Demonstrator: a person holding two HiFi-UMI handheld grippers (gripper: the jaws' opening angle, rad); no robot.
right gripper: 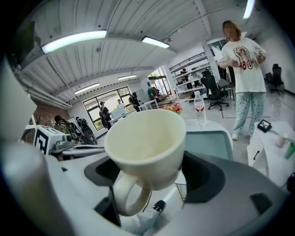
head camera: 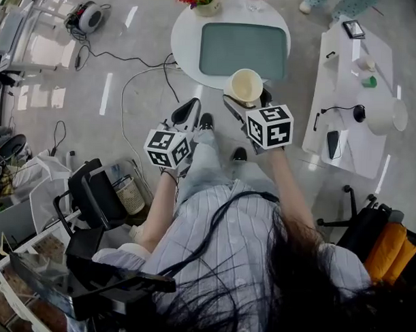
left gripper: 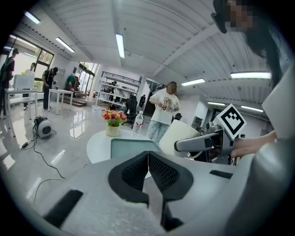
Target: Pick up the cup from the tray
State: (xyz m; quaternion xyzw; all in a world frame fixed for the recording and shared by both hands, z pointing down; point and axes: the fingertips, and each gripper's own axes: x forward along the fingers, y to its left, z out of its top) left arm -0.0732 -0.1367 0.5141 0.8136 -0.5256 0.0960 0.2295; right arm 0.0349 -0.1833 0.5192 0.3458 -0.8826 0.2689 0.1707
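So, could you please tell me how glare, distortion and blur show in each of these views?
Head view: white streaks of glare lie on the glossy grey floor. Left gripper view: the fisheye lens bends the ceiling light strips and the corners go black. Right gripper view: the cream ceramic cup bulges close to the lens, its handle slightly soft.
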